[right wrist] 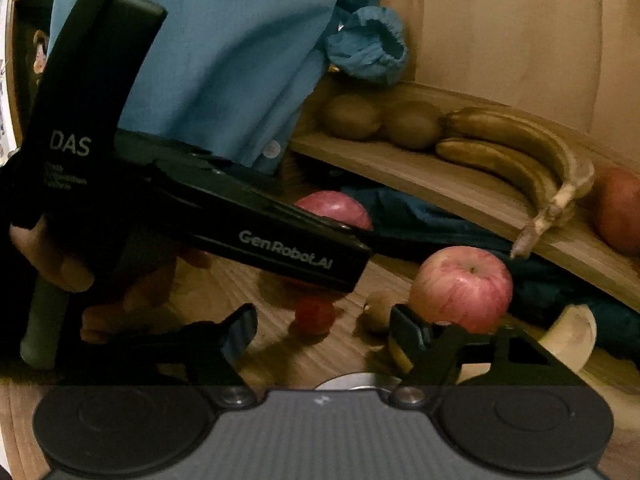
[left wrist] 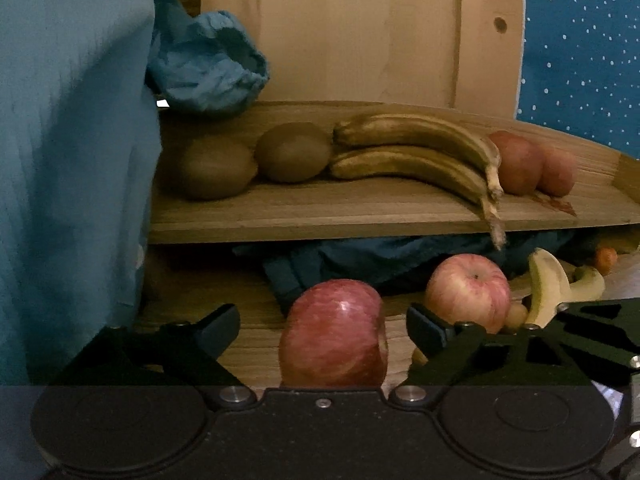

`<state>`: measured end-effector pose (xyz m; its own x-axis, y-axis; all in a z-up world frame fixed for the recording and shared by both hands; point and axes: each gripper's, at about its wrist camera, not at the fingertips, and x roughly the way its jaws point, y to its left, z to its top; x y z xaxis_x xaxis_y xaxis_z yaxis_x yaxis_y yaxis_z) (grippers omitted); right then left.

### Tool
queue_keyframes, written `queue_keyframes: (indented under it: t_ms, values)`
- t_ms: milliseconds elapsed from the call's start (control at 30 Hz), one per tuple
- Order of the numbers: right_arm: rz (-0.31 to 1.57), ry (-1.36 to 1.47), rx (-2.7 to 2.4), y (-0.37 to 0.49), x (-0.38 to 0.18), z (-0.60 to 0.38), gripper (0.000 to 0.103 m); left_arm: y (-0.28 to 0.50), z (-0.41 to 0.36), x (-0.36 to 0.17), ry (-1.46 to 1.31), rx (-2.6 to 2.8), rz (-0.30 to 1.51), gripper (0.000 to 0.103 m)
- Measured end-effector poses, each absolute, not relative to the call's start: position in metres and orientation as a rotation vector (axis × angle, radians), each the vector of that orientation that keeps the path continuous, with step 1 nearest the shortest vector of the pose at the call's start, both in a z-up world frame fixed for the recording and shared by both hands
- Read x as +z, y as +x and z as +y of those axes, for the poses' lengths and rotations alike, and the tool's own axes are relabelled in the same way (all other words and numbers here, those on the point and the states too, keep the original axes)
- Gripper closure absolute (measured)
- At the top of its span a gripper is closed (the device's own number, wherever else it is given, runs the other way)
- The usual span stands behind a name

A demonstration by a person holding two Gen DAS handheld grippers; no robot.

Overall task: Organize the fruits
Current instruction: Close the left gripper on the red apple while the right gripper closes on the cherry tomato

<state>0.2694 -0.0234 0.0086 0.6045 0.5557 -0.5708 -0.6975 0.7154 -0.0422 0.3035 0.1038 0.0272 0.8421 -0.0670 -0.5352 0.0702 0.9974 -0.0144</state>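
Fingers of the left gripper [left wrist: 322, 326] spread wide around an apple [left wrist: 334, 334] on the tabletop [left wrist: 256, 348]; right gripper [right wrist: 322, 330] gapes empty. Shelf [left wrist: 320, 212] holds kiwis [left wrist: 294, 152], bananas [left wrist: 416, 152], two apples (sorted, I judge); another apple [left wrist: 468, 292] and scraps remain below.

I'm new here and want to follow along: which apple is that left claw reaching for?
Find the raised wooden shelf holding kiwis and bananas; two apples sit below it. The left gripper stands open around the nearer red apple. Its neighbour, the paler apple, sits farther right, stem up.
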Motion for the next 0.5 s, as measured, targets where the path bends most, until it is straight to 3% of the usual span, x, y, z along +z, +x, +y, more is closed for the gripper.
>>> queue_keyframes:
  t_ms: [333,500]
  values:
    - [0.616,-0.291,0.744,0.279,-0.001,-0.01,0.056,0.311,0.11,0.022,-0.04,-0.1,0.618,0.032]
    - [0.618,-0.275,0.749,0.28,-0.003,-0.01,0.06,0.312,0.108,0.02,-0.032,-0.112,0.634,0.035]
